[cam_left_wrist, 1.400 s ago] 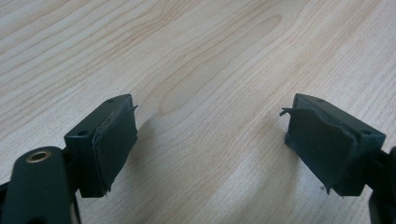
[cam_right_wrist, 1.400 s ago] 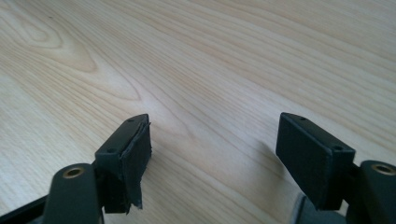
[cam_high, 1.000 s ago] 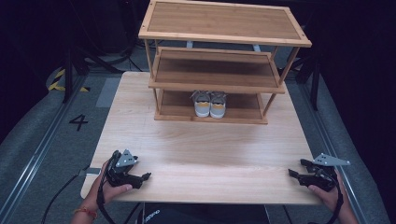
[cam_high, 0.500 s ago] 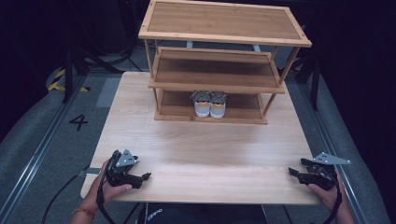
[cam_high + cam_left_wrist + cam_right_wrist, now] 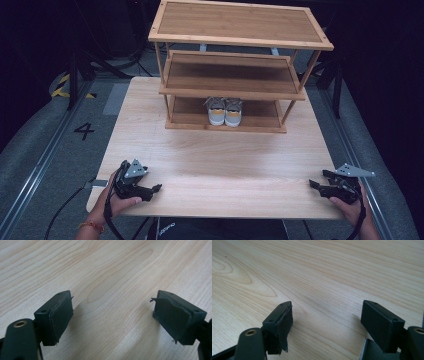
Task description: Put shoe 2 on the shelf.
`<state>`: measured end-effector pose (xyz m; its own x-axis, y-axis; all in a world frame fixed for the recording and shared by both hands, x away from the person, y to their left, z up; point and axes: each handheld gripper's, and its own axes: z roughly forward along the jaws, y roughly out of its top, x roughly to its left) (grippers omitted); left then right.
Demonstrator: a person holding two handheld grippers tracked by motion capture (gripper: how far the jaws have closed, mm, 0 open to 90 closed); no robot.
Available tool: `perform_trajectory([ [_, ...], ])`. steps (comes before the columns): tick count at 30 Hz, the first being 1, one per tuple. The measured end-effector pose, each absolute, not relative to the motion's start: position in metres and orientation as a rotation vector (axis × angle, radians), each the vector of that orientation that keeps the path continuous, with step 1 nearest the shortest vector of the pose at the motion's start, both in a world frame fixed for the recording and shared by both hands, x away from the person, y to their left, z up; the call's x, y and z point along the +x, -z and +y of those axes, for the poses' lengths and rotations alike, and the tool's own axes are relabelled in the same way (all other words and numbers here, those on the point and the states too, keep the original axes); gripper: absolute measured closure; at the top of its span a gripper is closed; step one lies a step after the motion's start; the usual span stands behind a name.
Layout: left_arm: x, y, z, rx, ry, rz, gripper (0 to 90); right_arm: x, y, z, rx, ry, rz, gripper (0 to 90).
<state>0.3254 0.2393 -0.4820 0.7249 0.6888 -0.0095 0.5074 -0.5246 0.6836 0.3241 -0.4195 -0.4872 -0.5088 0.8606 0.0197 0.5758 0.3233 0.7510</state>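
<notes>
Resting at the near edge of the worktop [image 5: 210,165], the left tongs [image 5: 156,188] sit at the near-left corner, held in the person's left hand [image 5: 117,202], with the jaws pointing toward the middle of the worktop. In the left gripper view the left tongs [image 5: 112,312] stand with jaws wide apart and nothing between them; bare wood grain shows in the gap, just below the pads.

The right tongs [image 5: 313,184] sit at the near-right corner, held in the person's right hand [image 5: 350,210], jaws pointing inward toward the left tongs. The two are well apart, with bare worktop between them. In the right gripper view the right tongs [image 5: 327,315] likewise stand spread, holding nothing, low over the wood surface. A cable [image 5: 65,210] trails from the left tongs off the near-left edge.

Farther back, a three-tier wooden shoe rack [image 5: 240,20] stands on the far half of the worktop. A pair of grey shoes [image 5: 224,111] with orange heel patches sits on the lowest tier, near its middle, the two shoes side by side and touching, heels toward the camera. The middle and top tiers carry nothing. Both tongs are well apart from the shoes. A floor marking "4" [image 5: 84,131] lies left of the worktop.
</notes>
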Motion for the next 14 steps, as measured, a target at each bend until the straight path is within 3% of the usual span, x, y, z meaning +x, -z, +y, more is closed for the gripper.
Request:
perform_trajectory([
  [14, 0.3254, 0.482, 0.2393, 2.243, -0.343, 0.9, 16.0, 0.3241, 0.4873, -0.4198, 1.275, -1.013, 2.208, 26.1],
])
